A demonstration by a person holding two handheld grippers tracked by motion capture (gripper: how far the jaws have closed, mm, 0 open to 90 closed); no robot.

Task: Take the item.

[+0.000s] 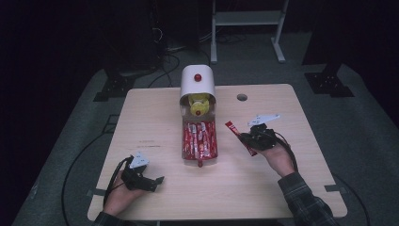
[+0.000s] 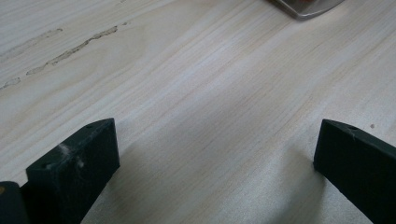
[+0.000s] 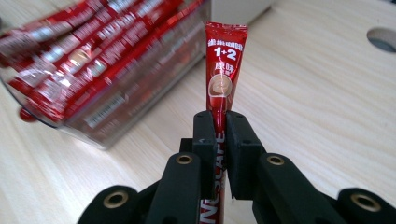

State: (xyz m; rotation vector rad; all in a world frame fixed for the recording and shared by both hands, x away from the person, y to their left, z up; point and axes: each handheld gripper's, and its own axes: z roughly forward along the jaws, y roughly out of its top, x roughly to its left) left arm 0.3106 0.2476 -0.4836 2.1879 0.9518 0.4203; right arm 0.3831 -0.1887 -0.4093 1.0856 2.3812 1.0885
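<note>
The right gripper (image 1: 245,138) holds one red sachet (image 3: 225,70) — its jaws are closed on the middle of it, and the top end stands out beyond them. This sachet is just right of the clear tray (image 1: 214,141), which is full of the same sachets. The left gripper (image 1: 157,181) rests on the worktop (image 1: 282,179), left of the tray — its jaws are wide apart, with bare wood between them.

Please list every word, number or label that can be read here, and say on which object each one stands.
"1+2": on the red sachet held in the right gripper.
Chinese characters above and below it: too blurred to read surely.
"NESCAFE", partly hidden by the jaws: lower on the same sachet.
Print on the sachets in the clear tray: blurred, unreadable.
</note>
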